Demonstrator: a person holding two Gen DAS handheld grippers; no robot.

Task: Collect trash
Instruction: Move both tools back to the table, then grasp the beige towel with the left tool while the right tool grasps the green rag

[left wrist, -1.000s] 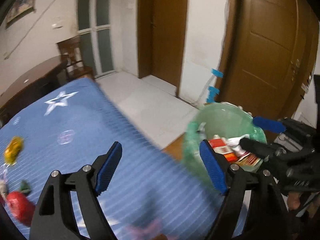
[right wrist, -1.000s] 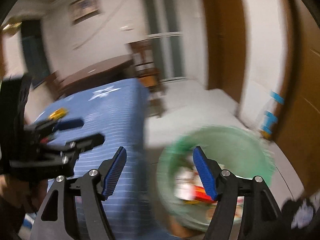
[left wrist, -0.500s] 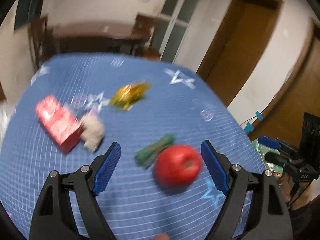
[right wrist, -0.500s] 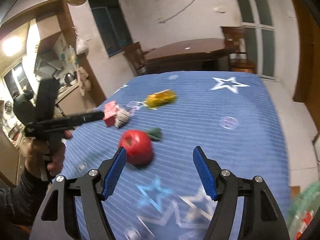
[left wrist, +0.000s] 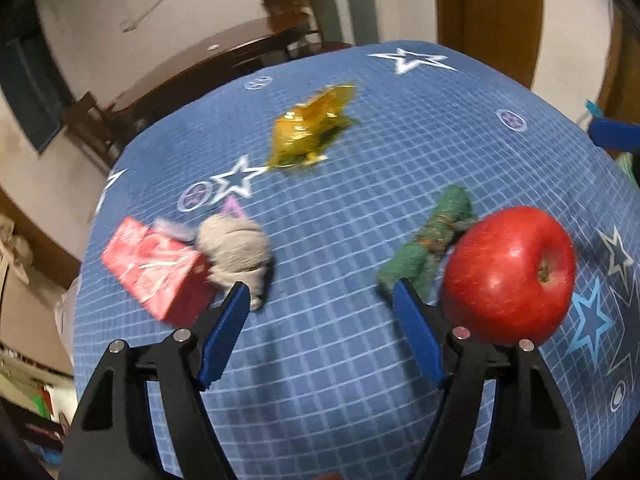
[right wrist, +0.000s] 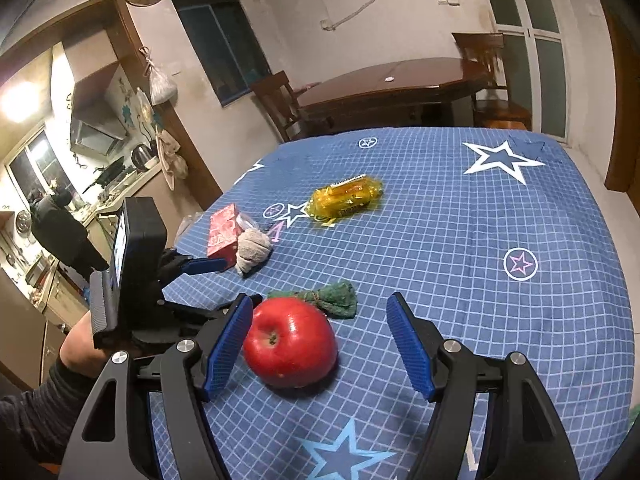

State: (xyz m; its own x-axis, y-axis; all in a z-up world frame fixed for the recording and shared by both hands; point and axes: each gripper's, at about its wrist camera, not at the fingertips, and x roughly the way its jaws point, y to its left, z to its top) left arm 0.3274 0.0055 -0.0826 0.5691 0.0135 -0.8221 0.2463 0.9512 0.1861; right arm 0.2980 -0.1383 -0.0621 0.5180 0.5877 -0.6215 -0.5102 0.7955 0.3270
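**Two open grippers over a table of trash**

A table covered in a blue checked cloth with stars fills both views. The left gripper tilts steeply down over it, jaws apart with only cloth between them; they have just been closing a little. The left hand grips it from behind, dark sleeve at the wrist. The right gripper angles down more gently, jaws wide, nothing pinched.

A red apple sits just inside the right gripper's left finger. Beyond it lies a green wrapper, touching or nearly so. Ahead of the left gripper lie a red carton and a grey crumpled wad, touching. Farthest away lies a yellow wrapper.
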